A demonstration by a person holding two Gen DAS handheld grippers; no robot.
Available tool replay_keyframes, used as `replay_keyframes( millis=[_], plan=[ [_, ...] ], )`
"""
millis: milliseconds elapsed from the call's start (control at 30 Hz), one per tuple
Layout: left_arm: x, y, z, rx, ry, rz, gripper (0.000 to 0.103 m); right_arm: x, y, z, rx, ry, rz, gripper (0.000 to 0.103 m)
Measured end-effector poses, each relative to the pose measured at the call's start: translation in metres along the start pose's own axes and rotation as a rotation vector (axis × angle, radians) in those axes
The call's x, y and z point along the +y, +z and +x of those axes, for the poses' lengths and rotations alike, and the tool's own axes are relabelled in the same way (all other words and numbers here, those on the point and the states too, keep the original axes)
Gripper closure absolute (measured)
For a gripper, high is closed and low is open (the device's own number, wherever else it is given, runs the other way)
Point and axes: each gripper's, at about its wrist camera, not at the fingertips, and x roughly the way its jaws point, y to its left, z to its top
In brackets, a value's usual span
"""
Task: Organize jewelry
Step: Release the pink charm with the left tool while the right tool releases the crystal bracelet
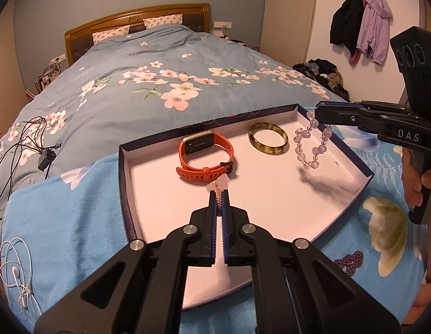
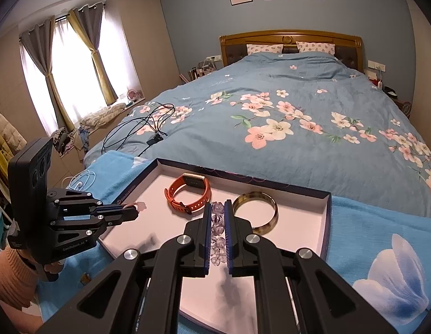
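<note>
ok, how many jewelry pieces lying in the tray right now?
2: orange watch at the back, amber bangle to its right. Clear bead bracelet hangs from the right gripper.

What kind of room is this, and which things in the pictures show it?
Most likely a home bedroom: a large bed with a blue floral duvet and a carved wooden headboard, curtained windows, and jackets hanging on wall hooks.

Tray (image 1: 126,167) on bed (image 1: 132,83) — watch (image 1: 205,156) left, bangle (image 1: 267,138) right, both inside.
</note>
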Motion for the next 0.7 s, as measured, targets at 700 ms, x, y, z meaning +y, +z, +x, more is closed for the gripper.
replay_keyframes(
  millis=[700],
  plan=[
    [-0.005,0.007,0.032,0.068,0.009,0.011,0.100,-0.007,-0.002,0.024,0.036,0.004,0.005,0.096]
  ],
)
